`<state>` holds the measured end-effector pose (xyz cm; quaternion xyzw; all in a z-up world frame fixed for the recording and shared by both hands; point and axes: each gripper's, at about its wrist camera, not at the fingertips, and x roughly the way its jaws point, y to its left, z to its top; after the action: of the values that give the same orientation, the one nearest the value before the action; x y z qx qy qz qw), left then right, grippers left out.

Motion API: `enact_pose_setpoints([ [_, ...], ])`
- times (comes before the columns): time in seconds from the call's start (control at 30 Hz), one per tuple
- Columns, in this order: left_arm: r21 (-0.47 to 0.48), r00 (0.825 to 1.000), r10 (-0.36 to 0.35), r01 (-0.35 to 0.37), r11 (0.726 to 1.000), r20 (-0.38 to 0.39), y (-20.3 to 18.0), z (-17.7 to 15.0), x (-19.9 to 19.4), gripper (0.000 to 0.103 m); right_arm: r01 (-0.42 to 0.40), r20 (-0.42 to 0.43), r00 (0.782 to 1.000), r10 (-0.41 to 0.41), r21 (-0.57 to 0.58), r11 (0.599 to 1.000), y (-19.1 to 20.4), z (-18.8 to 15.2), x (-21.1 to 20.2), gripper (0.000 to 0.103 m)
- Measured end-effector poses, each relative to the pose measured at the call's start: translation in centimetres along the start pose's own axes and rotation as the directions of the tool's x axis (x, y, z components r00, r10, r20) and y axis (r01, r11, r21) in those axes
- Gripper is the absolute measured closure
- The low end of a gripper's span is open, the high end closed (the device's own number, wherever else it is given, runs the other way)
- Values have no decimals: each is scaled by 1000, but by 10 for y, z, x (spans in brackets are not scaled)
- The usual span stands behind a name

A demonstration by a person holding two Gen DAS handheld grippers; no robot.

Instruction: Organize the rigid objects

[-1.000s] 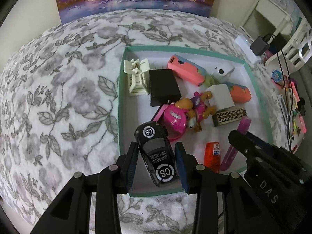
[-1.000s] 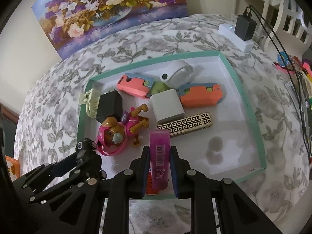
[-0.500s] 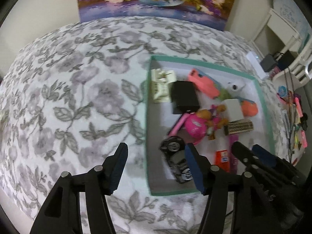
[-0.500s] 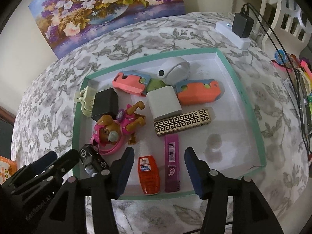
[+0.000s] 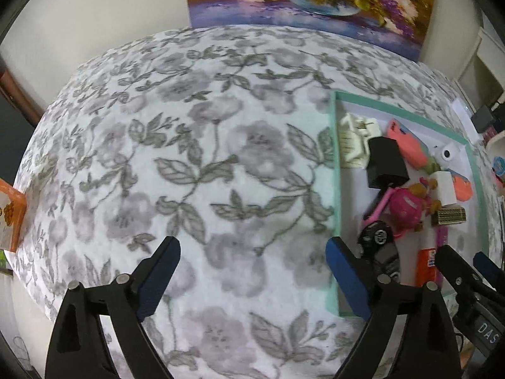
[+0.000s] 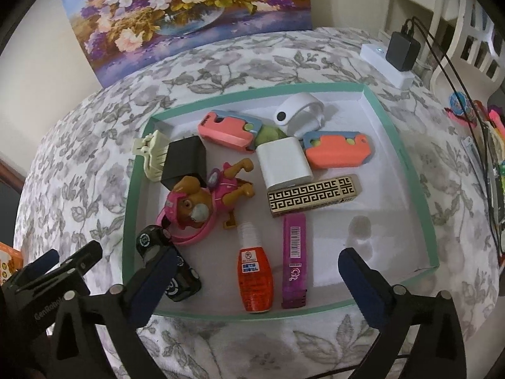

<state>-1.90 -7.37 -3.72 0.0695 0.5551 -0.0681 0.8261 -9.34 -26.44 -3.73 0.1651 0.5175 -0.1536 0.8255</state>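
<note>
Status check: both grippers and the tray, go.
Left gripper open, jaws just opened, nothing between. Right gripper same, above purple lighter in teal-rimmed tray. Black toy car in tray. Nothing obstructing.

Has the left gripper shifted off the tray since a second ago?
Yes. The left gripper, jaws just opened and empty, has swung left of the tray and the black toy car onto the floral cloth.

We see a bed (image 6: 258,63) under a grey floral blanket; on it lie a green-rimmed tray (image 6: 407,158), a white power strip (image 6: 383,63) and an orange box (image 5: 12,218).
</note>
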Motion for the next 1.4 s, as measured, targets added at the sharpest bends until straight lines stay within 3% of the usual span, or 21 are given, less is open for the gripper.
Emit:
enact_pose_setpoints([
  [0.1, -5, 1000, 14, -14, 1000, 22, 6, -2, -4, 3, 9, 8, 1000, -9, -11, 1000, 3, -3, -2, 0],
  [0.5, 1, 998, -18, 18, 1000, 62, 15, -7, -27, 3, -1, 65, 998, 3, -21, 1000, 12, -8, -21, 0],
  [0.83, 34, 996, 5, -8, 999, 85, 12, -10, -41, 3, 1, 108, 994, 3, -28, 1000, 16, -9, -35, 0],
  [1.4, 0, 995, 50, -50, 999, 86, 22, -6, -42, 3, 5, 119, 993, 3, -64, 998, 24, -9, -36, 0],
])
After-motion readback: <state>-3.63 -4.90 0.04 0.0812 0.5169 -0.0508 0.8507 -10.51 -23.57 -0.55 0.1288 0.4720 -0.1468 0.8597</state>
